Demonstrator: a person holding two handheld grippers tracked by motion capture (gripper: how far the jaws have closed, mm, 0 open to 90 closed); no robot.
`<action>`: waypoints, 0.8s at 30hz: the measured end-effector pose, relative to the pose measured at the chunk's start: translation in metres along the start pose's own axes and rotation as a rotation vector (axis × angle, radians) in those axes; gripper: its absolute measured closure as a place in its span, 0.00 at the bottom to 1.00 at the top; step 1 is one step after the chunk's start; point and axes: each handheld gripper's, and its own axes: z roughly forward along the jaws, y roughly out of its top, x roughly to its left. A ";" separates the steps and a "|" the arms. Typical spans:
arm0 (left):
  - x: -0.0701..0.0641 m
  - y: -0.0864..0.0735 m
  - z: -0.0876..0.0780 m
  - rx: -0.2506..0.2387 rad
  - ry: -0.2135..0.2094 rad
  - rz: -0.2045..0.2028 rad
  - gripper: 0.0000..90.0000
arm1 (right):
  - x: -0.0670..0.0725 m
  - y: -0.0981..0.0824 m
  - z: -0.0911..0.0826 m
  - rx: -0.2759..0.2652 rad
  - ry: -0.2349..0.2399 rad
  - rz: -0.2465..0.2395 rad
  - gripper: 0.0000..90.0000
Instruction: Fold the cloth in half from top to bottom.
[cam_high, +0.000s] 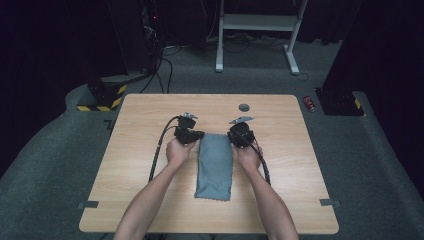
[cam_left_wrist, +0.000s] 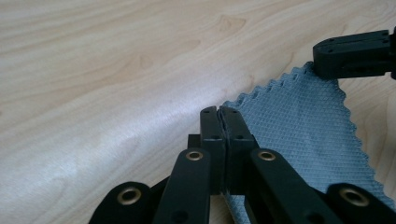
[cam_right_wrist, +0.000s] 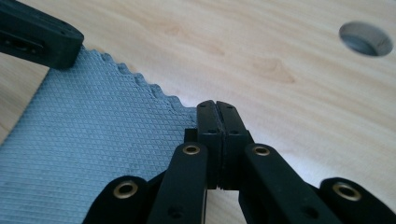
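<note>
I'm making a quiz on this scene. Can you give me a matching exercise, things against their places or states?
Things:
1. cloth
2. left gripper
3. right gripper
4. round hole

Places or states:
A. in the tabletop, beyond the cloth's far edge
B. shut on the cloth's far right corner
C. grey, lying lengthwise between the two hands
D. shut on the cloth's far left corner

Pairs: 1-C, 2-D, 3-B, 4-A
</note>
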 end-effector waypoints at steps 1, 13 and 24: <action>0.001 0.003 -0.002 -0.002 0.003 0.004 0.99 | 0.000 0.002 -0.001 -0.010 -0.004 0.000 1.00; -0.004 0.007 -0.017 -0.049 -0.022 0.035 0.99 | -0.001 0.010 -0.019 -0.063 0.020 0.002 1.00; -0.010 -0.010 -0.027 -0.038 -0.063 0.066 0.99 | 0.010 -0.007 -0.027 -0.068 0.077 -0.014 1.00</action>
